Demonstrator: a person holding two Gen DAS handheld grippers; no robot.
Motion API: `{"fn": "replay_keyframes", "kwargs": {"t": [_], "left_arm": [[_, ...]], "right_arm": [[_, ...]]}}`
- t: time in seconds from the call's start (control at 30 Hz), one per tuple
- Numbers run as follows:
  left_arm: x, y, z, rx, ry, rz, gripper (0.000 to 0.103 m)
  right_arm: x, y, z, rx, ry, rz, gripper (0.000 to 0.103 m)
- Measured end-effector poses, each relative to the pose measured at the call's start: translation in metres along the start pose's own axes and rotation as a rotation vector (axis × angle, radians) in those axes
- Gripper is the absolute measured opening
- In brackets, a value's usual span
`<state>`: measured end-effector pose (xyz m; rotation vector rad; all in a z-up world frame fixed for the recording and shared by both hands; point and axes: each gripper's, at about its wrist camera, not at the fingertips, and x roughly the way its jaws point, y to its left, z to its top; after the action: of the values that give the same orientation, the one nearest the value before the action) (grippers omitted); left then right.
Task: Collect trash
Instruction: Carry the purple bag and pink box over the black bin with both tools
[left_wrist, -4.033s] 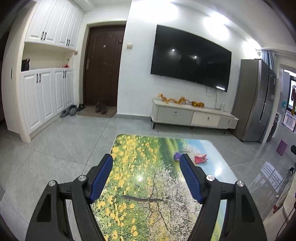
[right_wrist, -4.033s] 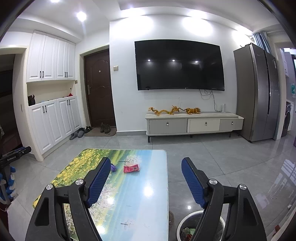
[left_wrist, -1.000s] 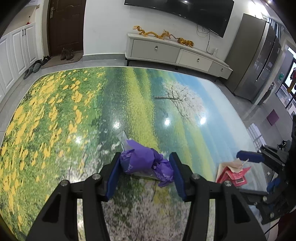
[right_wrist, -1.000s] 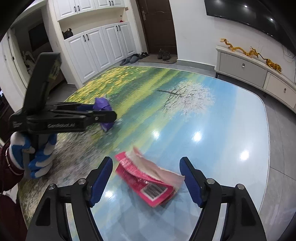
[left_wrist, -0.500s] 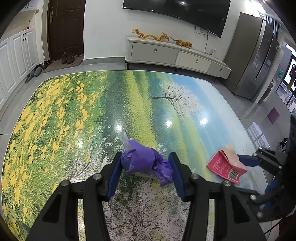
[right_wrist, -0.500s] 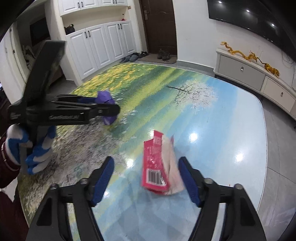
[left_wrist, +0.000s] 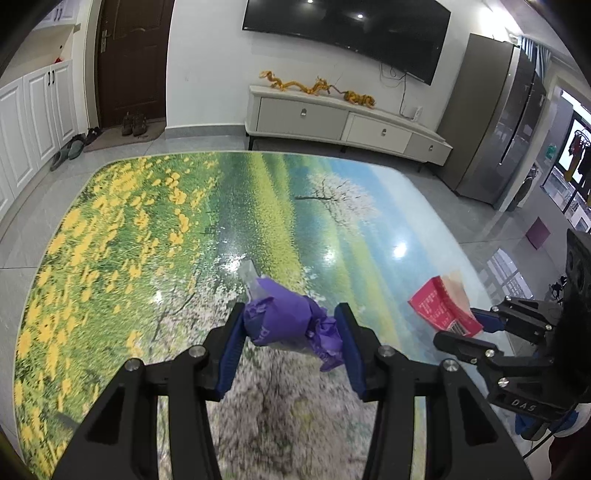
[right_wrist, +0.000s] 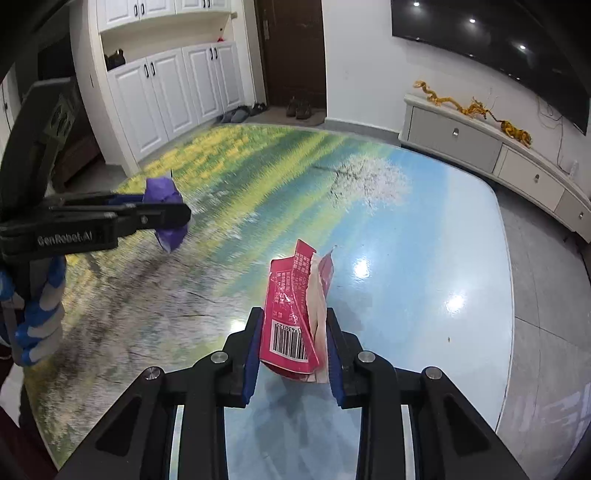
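Note:
My left gripper (left_wrist: 291, 325) is shut on a crumpled purple wrapper (left_wrist: 284, 323) and holds it above the picture-printed table (left_wrist: 147, 229). It also shows in the right wrist view (right_wrist: 162, 218), with the purple wrapper (right_wrist: 162, 195) in it, at the left. My right gripper (right_wrist: 291, 332) is shut on a torn red snack packet (right_wrist: 295, 306) with a barcode, held upright above the table (right_wrist: 424, 229). The red packet (left_wrist: 441, 306) and right gripper (left_wrist: 476, 321) also show at the right in the left wrist view.
A white TV cabinet (left_wrist: 347, 122) with gold ornaments stands beyond the table under a wall TV (left_wrist: 343, 35). White cupboards (right_wrist: 173, 92) and a brown door (left_wrist: 131, 59) are at the left, with shoes (left_wrist: 133, 123) on the floor. A grey fridge (left_wrist: 498, 136) stands at the right.
My right gripper closed on the red packet and lifted it upright off the table. My left gripper kept hold of the purple wrapper and rose higher above the table.

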<state>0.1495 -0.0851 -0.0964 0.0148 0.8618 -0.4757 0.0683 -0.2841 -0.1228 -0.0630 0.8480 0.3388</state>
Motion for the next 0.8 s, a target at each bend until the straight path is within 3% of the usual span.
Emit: {"fn": "replay_keyframes", "kwargs": {"t": [0.47, 0.8], "left_arm": [[-0.095, -0.01, -0.023, 0.036, -0.139, 0.002, 0.046], [-0.151, -0.024, -0.021, 0.054, -0.23, -0.037, 0.046]], "right_arm": [[-0.101, 0.036, -0.008, 0.024, -0.168, -0.022, 0.029], [-0.164, 0.028, -0.03, 0.089, -0.26, -0.092, 0.029]]}}
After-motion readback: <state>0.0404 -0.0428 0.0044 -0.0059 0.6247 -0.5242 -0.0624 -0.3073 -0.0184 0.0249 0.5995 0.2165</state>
